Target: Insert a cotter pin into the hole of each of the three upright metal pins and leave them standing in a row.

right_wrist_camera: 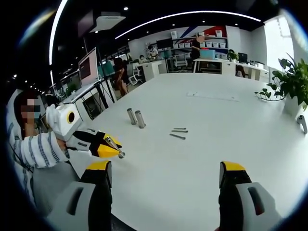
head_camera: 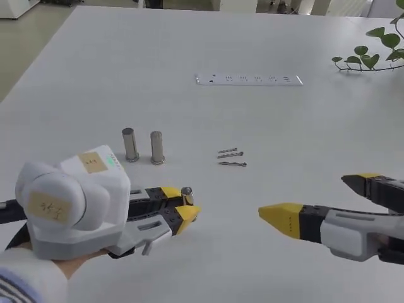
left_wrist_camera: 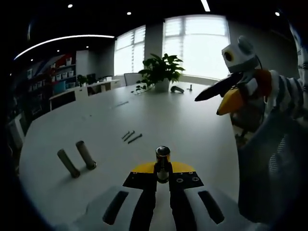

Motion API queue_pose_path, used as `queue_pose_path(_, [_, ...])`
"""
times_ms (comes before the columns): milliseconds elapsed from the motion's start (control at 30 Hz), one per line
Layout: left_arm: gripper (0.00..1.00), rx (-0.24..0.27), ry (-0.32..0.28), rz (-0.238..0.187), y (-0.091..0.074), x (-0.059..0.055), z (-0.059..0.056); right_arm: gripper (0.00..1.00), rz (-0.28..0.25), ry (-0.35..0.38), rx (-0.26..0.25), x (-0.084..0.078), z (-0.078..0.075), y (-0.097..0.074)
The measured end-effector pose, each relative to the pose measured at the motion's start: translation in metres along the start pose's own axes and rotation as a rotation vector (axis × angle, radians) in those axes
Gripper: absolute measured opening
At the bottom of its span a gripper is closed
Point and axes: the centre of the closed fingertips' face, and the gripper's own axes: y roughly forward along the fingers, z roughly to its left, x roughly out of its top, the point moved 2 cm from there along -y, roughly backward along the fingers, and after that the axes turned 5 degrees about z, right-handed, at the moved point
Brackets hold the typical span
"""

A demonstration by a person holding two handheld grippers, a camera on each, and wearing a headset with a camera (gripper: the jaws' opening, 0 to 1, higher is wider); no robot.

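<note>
The three cotter pins [head_camera: 231,158] lie loose in a small cluster on the white tabletop [head_camera: 328,126], roughly parallel to one another. Left of the cotter pins, two metal pins stand upright just beside each other without touching: the left standing pin [head_camera: 130,145] and the right standing pin [head_camera: 156,148].

Nearer the person than the cotter pins, and to their left, the left hand-held gripper [head_camera: 183,203] has its yellow-tipped jaws drawn narrow around a third metal pin [left_wrist_camera: 162,156]. The pin's rounded end pokes up past the jaw tips. Whether this pin touches the tabletop cannot be told.

Also nearer than the cotter pins, but to their right, the right hand-held gripper [head_camera: 302,194] is spread wide with nothing between its jaws.

Beyond the cotter pins a white power strip [head_camera: 248,79] lies flat. Far beyond them to the right, a trailing green plant [head_camera: 372,53] reaches over the tabletop's edge.
</note>
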Motion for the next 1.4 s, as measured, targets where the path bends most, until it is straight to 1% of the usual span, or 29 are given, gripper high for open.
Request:
queue_pose_path(133, [0.05, -0.003, -0.004, 0.016, 0.003, -0.007, -0.002, 0.91, 0.003, 0.007, -0.002, -0.003, -0.001, 0.000])
queue_pose_path(300, [0.05, -0.014, -0.009, 0.028, 0.007, -0.012, -0.005, 0.91, 0.011, 0.013, -0.007, -0.006, -0.004, -0.001])
queue_pose_path(433, [0.05, -0.019, -0.012, 0.036, 0.011, -0.017, -0.005, 0.91, 0.015, 0.014, -0.007, -0.007, -0.004, -0.001])
queue_pose_path(967, [0.05, -0.026, -0.030, 0.049, 0.016, -0.026, -0.005, 0.91, 0.022, 0.011, 0.000, -0.006, -0.002, 0.001])
queue_pose_path(1067, [0.05, -0.028, -0.027, 0.060, 0.016, -0.029, -0.006, 0.91, 0.024, 0.010, 0.002, -0.006, -0.001, 0.002])
queue_pose_path(1400, [0.05, -0.042, -0.020, 0.073, 0.018, -0.033, -0.008, 0.91, 0.026, 0.011, 0.005, -0.007, -0.001, 0.001])
